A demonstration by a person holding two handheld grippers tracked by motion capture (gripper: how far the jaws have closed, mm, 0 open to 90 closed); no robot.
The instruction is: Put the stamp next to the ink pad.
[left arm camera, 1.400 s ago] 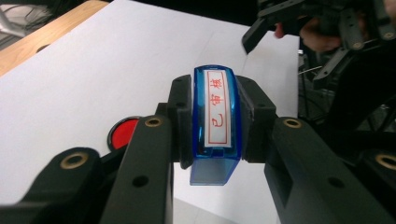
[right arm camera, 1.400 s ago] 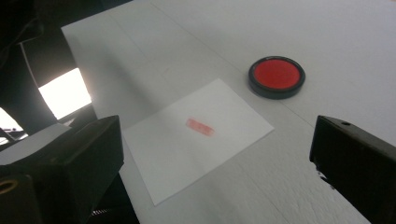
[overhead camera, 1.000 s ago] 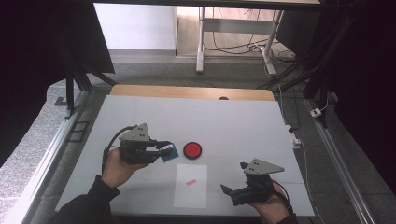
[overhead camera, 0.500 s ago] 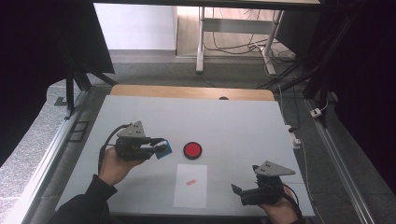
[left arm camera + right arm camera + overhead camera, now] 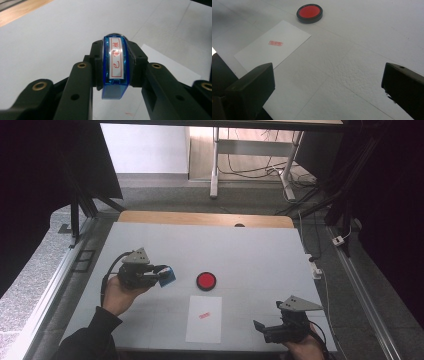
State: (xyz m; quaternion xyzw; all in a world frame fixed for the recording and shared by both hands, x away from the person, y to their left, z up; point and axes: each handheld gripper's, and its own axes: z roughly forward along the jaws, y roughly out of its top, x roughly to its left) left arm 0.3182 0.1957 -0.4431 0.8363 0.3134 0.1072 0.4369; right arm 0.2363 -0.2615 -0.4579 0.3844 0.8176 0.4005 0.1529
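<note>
My left gripper [image 5: 162, 274] is shut on a blue stamp [image 5: 167, 275] and holds it above the table, left of the round red ink pad [image 5: 206, 280]. In the left gripper view the blue stamp [image 5: 114, 65] sits clamped between the jaws, its red-lettered face turned toward the camera. A white sheet of paper [image 5: 204, 319] with a small red stamp mark [image 5: 203, 315] lies below the pad. My right gripper [image 5: 260, 326] is open near the table's front right edge. In the right gripper view its jaws stand wide apart, with the paper [image 5: 274, 43] and ink pad [image 5: 309, 12] ahead.
The white table [image 5: 250, 250] has a wooden strip [image 5: 200, 219] along its far edge. A metal desk frame [image 5: 215, 160] and cables stand on the floor beyond. Rails run along both sides of the table.
My left gripper has moved left and slightly up with the stamp, away from the ink pad. My right gripper has drawn back toward the front right edge of the table.
</note>
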